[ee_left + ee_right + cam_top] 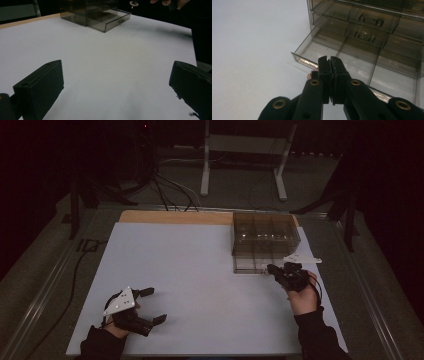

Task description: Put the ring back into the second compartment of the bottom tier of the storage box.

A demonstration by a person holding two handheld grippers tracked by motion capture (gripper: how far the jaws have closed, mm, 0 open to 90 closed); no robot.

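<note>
A smoky clear drawer box (265, 232) stands at the back right of the white table top (190, 270). Its bottom drawer (252, 264) is pulled out and split into compartments (359, 62). My right gripper (270, 268) hovers at the drawer's front edge, and its jaws (329, 61) are shut on a small pinkish beaded piece (311, 74), which dangles below the hand in the left gripper view (133, 3). My left gripper (156, 305) lies at the front left, open with bare table between its fingers (117, 67). The box (85, 10) and its open drawer (110, 21) are far ahead of it.
A strip of wooden edge (170, 216) shows behind the white sheet. A white metal stand (245, 160) and dark cables (170, 190) are on the floor beyond the table. The upper drawers (367, 20) are closed and have small clear handles.
</note>
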